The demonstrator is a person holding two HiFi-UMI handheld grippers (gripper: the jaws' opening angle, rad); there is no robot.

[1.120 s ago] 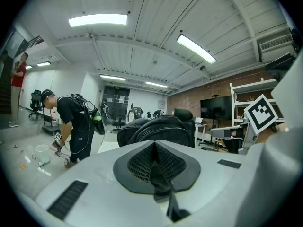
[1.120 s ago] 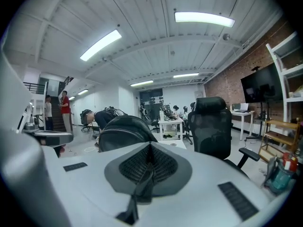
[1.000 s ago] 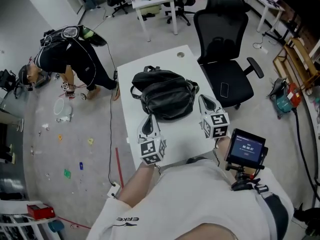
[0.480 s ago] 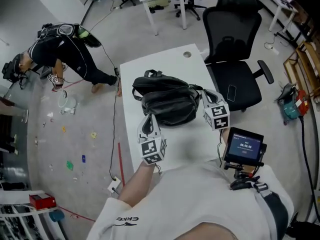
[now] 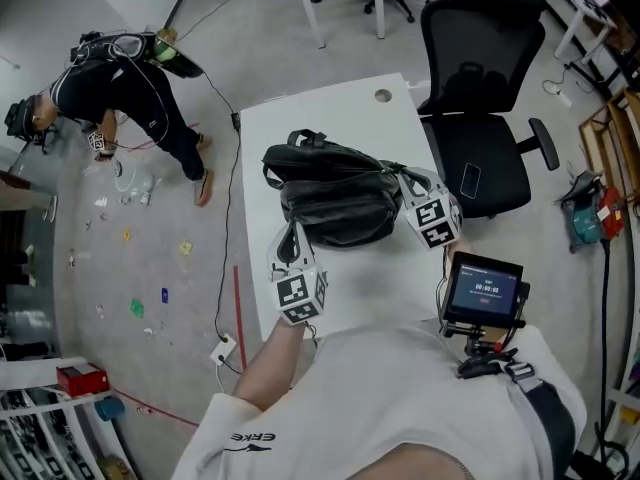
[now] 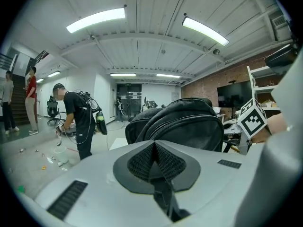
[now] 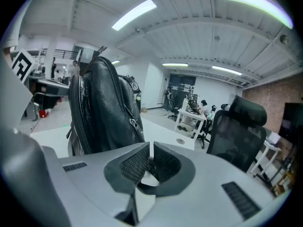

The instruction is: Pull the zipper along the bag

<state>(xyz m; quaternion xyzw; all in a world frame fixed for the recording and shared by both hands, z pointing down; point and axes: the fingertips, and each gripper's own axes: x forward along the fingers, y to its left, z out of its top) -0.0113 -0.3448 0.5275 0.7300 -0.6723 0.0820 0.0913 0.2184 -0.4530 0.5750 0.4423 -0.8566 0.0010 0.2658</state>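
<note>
A black leather bag (image 5: 335, 196) lies on the white table (image 5: 330, 108), its handle toward the far side. My left gripper (image 5: 290, 232) is shut and empty, its tips at the bag's near left edge. In the left gripper view the bag (image 6: 187, 124) bulges just past the closed pads (image 6: 142, 162). My right gripper (image 5: 407, 176) is at the bag's right end, shut with nothing between the pads. The right gripper view shows the bag (image 7: 102, 110) at left with a zipper pull (image 7: 134, 124) hanging on its side, ahead and left of the jaws.
A black office chair (image 5: 485, 78) stands close to the table's right edge with a phone (image 5: 470, 180) on its seat. A person (image 5: 120, 73) bends over on the floor at left amid scattered small items. A small screen (image 5: 484, 291) hangs by my right arm.
Both grippers have closed in on the bag; the right one went from the near side to the bag's right end. The person on the floor has stepped over.
</note>
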